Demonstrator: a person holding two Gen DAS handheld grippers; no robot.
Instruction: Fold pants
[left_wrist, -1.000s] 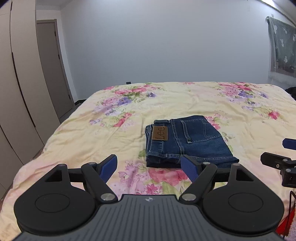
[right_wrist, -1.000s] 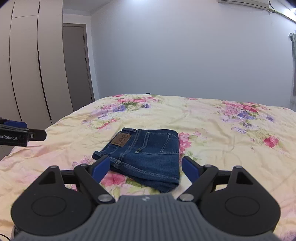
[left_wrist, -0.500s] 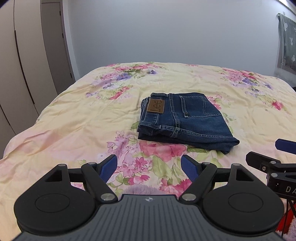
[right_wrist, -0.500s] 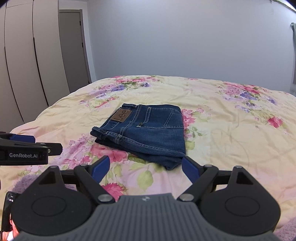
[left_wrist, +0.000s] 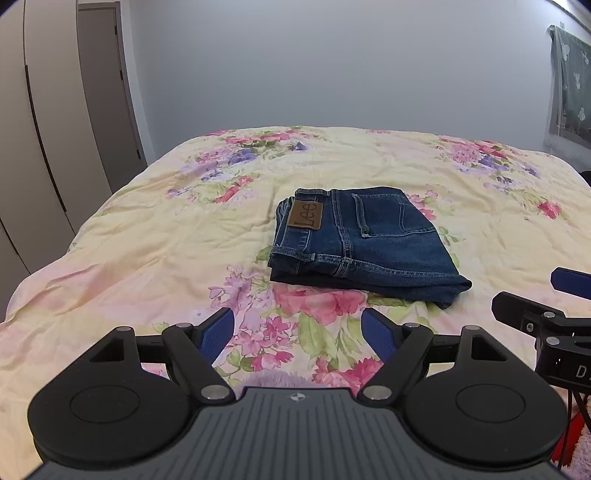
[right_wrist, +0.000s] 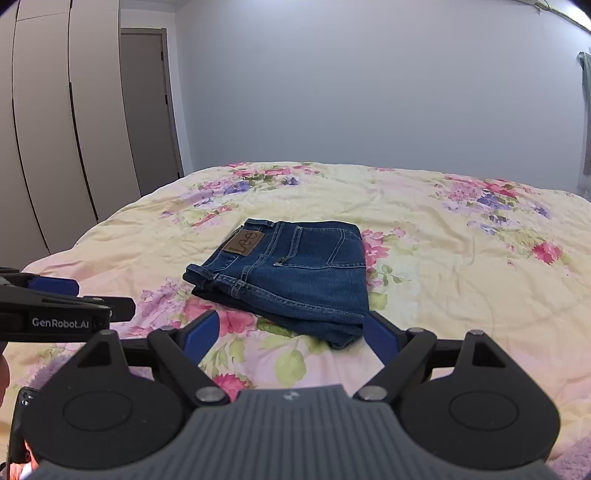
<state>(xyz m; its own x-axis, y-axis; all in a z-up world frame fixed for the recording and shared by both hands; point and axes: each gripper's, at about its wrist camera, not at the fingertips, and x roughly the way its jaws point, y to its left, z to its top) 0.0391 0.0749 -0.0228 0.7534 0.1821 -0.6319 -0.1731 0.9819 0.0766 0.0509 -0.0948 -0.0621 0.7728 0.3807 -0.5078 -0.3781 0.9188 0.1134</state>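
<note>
**Folded jeans lie on the bed, both grippers clear of them**

The jeans (left_wrist: 364, 243) lie as a compact folded stack near the middle of the bed (left_wrist: 155, 236), leather patch up, so the folding looks finished. The left gripper (left_wrist: 298, 334) and right gripper (right_wrist: 286, 334) hang short of the jeans' near edge, jaws spread and empty, probably because nothing needs holding.
</note>
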